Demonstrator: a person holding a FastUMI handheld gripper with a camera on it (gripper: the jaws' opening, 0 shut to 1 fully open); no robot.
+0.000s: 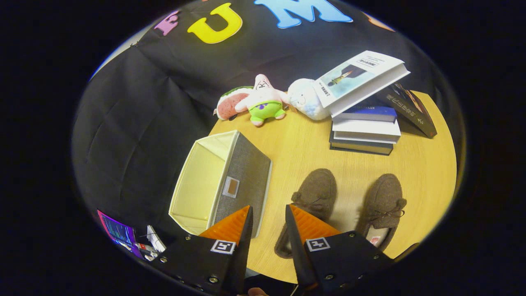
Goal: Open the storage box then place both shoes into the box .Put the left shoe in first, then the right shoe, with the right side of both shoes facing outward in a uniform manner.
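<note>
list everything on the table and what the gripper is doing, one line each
storage box: 1, grey outside, cream inside, tipped with its opening sideways, just ahead of the fingers
shoes: 2, brown; one right by a fingertip, the other beside it
books: a stack, plus one white leaning on top and one dark propped beside, beyond the shoes
plush toys: 3, pink-green, watermelon, white, at the table's far edge
table: 1, light wood
gripper: 1, fingers apart, holding nothing
</note>
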